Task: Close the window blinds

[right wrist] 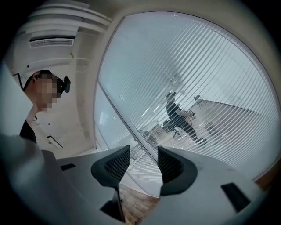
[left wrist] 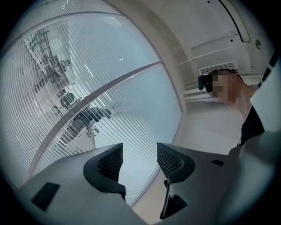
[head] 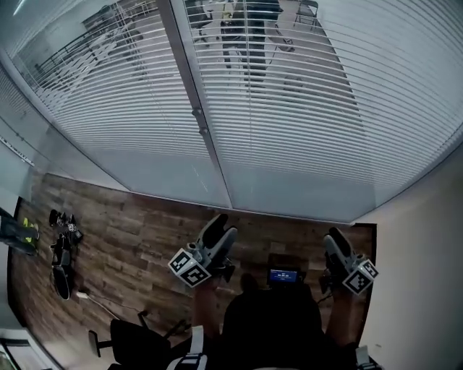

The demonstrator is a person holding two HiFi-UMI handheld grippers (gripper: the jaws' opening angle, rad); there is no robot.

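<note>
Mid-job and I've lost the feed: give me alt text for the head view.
White window blinds cover a glass wall split by a frame post, with the slats open enough to show chairs beyond. Below, the left claw and right claw hover over wood floor, touching nothing.

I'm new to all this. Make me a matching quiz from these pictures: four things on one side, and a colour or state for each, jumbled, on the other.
Things:
1. blinds
2. floor
3. left tongs
4. small screen

States:
a. brown wood planks
b. open, nothing between them
c. glowing blue
d. slats tilted, room beyond visible

Pairs: 1-d, 2-a, 3-b, 4-c.
</note>
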